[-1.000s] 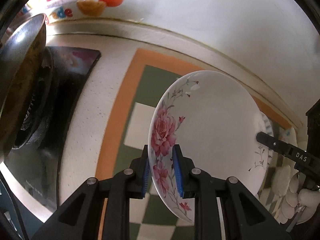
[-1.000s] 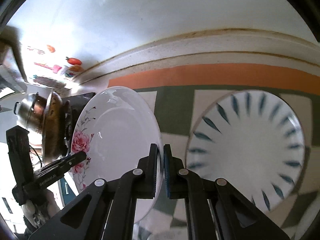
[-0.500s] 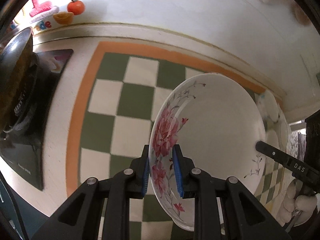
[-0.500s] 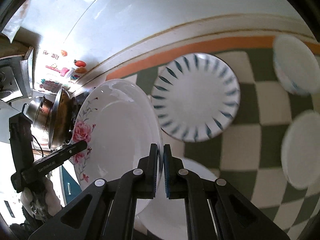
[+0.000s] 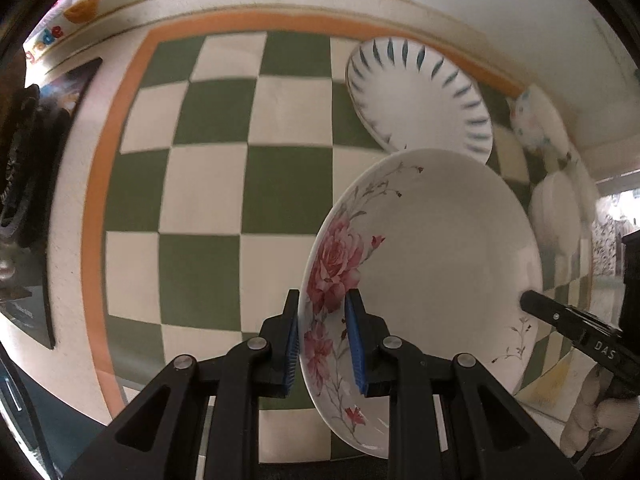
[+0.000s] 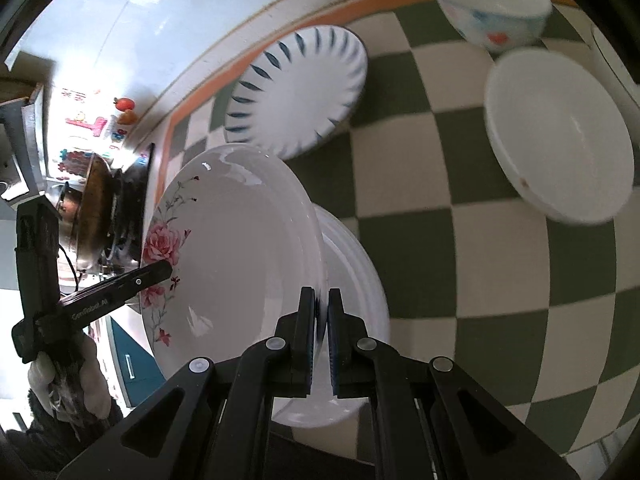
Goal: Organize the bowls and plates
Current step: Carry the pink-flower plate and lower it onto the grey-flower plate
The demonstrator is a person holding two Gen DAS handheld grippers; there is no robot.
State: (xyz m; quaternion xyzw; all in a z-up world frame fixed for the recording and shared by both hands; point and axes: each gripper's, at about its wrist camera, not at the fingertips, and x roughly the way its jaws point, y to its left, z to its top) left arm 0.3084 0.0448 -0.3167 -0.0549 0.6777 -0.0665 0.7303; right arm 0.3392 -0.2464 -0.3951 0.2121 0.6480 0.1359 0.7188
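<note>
Floral plate (image 5: 432, 256) is off the tabletop (image 5: 208, 184), tilted, gripped at both edges. Left wrist view: left tool (image 5: 322, 344) pinches the rim on the rose-pattern side, blue pads either side of it; right tool (image 5: 532, 304) tip touches the opposite rim, with a white-gloved hand (image 5: 588, 412) low at the right. Behind the plate, a blue-dash plate (image 5: 420, 96) lies on the green-and-white checkered mat, near its orange border; a patterned bowl (image 5: 536, 120) and a plain white dish (image 5: 558, 216) sit to the right, both blurred. Right wrist view: right tool (image 6: 323, 340) is clamped on the floral plate's (image 6: 240, 248) near rim, pads almost together; left tool (image 6: 160, 270) grips the far, rose side. A white plate (image 6: 356, 272) lies on the mat directly under the floral one; can't tell if they touch. Blue-dash plate (image 6: 296, 88) sits beyond, white dish (image 6: 560, 136) right, patterned bowl (image 6: 488, 4) top right. Stove with a wok (image 6: 92, 216) at far left.
</note>
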